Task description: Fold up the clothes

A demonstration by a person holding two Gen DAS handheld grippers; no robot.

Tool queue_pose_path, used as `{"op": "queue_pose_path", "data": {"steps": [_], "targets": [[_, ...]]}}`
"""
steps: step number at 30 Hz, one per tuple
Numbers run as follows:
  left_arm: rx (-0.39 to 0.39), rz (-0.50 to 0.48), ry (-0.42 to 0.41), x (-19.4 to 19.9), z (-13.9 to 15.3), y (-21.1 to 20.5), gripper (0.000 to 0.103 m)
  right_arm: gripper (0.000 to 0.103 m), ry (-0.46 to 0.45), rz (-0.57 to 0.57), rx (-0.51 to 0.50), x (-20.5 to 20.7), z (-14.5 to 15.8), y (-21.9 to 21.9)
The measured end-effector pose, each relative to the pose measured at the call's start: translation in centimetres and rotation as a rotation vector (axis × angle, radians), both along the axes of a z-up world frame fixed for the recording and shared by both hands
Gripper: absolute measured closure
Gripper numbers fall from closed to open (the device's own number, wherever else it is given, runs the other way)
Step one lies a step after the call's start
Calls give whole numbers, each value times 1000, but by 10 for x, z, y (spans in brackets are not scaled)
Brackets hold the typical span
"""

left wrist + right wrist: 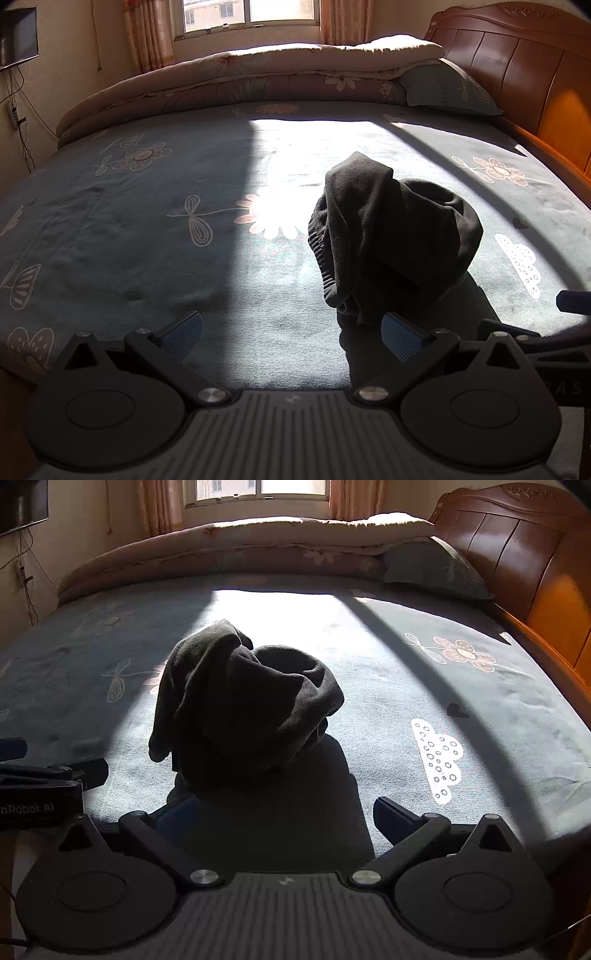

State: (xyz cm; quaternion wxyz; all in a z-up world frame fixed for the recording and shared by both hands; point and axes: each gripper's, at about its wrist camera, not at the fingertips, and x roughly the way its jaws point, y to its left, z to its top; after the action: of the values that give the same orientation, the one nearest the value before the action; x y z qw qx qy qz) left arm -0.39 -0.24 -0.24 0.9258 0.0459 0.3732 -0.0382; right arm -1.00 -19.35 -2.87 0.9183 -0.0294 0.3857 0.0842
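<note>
Filling the bottom of each wrist view, the dark gripper housings are cut off by the lower frame edge, so the hands holding them are not seen. The left gripper (291, 332) is held low over the near edge of the bed with its blue-padded fingers (183, 330) spread wide and nothing between them; its right pad lies at the foot of the garment, though contact cannot be judged. The right gripper (284, 818) is posed likewise, fingers wide apart and empty, its left finger largely lost in the garment's shadow. Part of the left gripper's body is seen at the left edge of the right wrist view. A dark knitted garment (240, 705) is heaped in a crumpled mound on the bedsheet (129, 229), right of centre in the left view and left of centre in the right; its shape cannot be made out. Beyond it, a sunlit patch is cast across the flower-patterned sheet. A folded quilt (240, 74) and a pillow (447, 88) are laid along the far edge, with a wooden headboard (517, 546) at upper right and a curtained window (251, 14) at top centre.
</note>
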Motion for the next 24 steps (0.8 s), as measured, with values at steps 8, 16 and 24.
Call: {"op": "queue_pose_path", "data": {"steps": [8,16,24], "targets": [[3,-11,2,1,0,0,0,0,6,2,2,1,0,0],[10,-17,10,2,-2,0,0,0,11,4,0,1,-1,0],[8,-27,11,2,-2,0,0,0,13,5,0,2,-1,1]]}}
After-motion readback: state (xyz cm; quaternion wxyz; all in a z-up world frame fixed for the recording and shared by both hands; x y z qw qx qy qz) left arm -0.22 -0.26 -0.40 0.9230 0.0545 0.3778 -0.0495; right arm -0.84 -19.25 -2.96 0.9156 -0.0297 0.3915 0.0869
